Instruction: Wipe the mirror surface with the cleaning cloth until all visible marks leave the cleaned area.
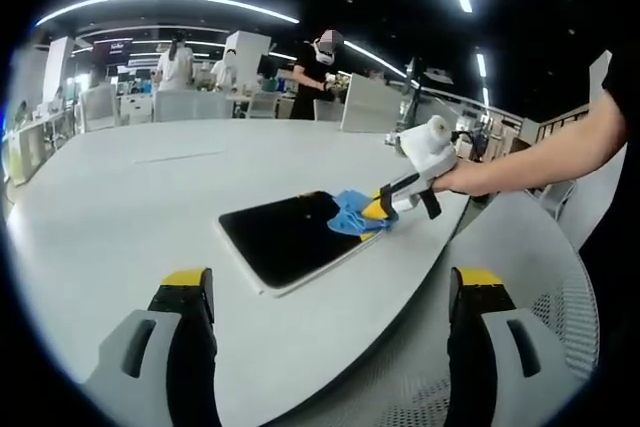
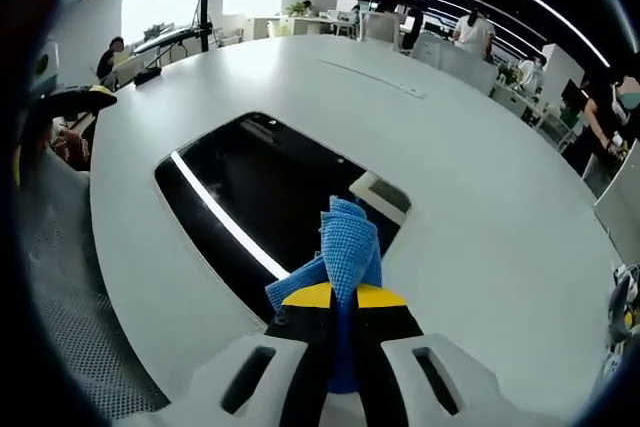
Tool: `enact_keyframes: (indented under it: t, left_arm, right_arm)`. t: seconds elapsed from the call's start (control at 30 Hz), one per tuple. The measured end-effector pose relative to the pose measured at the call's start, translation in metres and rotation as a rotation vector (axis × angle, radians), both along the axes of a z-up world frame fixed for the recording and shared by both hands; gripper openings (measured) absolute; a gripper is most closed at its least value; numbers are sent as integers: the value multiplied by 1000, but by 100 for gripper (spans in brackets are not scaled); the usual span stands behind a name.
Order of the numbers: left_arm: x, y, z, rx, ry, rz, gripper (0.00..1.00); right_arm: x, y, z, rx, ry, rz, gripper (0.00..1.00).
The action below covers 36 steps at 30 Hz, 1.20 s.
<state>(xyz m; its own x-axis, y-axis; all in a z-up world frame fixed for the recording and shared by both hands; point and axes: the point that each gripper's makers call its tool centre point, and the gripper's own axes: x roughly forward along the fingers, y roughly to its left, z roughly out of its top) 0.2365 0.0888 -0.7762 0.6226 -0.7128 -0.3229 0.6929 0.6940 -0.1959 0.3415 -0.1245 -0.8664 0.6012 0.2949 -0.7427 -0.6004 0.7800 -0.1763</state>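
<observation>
A dark rectangular mirror (image 1: 290,237) lies flat on the white table (image 1: 130,207). In the left gripper view my right gripper (image 1: 380,209) comes in from the right, held by a hand, shut on the blue cleaning cloth (image 1: 350,215), which rests on the mirror's right end. My left gripper (image 1: 330,292) hangs open over the table's near edge, well short of the mirror. In the right gripper view the mirror (image 2: 260,197) reflects a bright ceiling light, and the blue cloth (image 2: 345,247) sticks up from my right gripper (image 2: 340,297), whose jaws stand closed on it.
A mesh-backed chair (image 1: 560,297) stands by the table at the right. More chairs (image 1: 200,104) line the far side, with people (image 1: 315,72) standing behind. The second mesh chair (image 2: 60,247) borders the table's left edge in the right gripper view.
</observation>
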Motion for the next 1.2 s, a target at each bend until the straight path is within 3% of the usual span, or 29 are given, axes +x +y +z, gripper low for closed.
enact_keyframes:
  t: [0.5,0.77,1.03,1.2]
  left_arm:
    - [1,1,1,-5,-3,5,95]
    - [0,0,1,-3,-3,1,95]
    - [-1,0,1,-1,-1,-6,95]
    - [-1,0,0,1,1,-10,94]
  right_arm:
    - [-16,3,-1,-7,30,21,0]
    - [-23,5,-1,-67,15,83,0]
    - [-22,4,-1,-46,34,82,0]
    - [-22,4,-1,-18,49,131,0]
